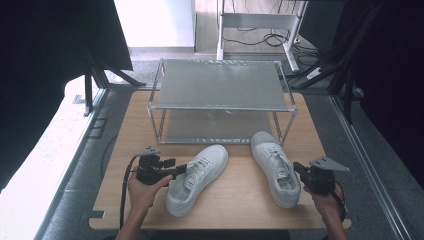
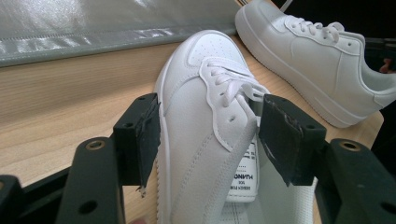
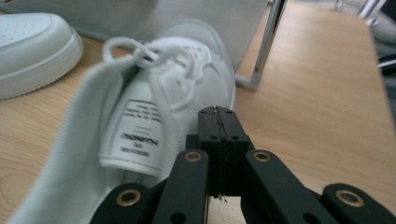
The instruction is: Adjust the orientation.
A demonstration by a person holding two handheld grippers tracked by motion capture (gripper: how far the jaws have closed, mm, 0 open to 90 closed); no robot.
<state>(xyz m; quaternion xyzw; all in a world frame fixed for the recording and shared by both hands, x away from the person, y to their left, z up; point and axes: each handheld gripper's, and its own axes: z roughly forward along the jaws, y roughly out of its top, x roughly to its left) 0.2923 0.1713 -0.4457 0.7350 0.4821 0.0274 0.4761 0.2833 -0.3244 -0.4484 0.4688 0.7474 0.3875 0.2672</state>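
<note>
Two white sneakers lie on a wooden table (image 1: 235, 210). The left sneaker (image 1: 197, 180) (image 2: 205, 140) points up and to the right. My left gripper (image 1: 180, 169) (image 2: 208, 133) is open, its pads standing on either side of this shoe's side wall and tongue near the collar; I cannot see them pressing. The right sneaker (image 1: 276, 167) (image 3: 154, 93) has its toe toward the rack. At its heel my right gripper (image 1: 298, 168) (image 3: 218, 114) is shut with nothing between the jaws, which sit just right of the shoe's collar.
A two-shelf metal shoe rack (image 1: 220, 85) stands at the back of the table, both shelves bare. One of its front legs (image 3: 266, 46) rises just beyond the right sneaker's toe. The left sneaker's toe (image 3: 32, 42) lies off to the side.
</note>
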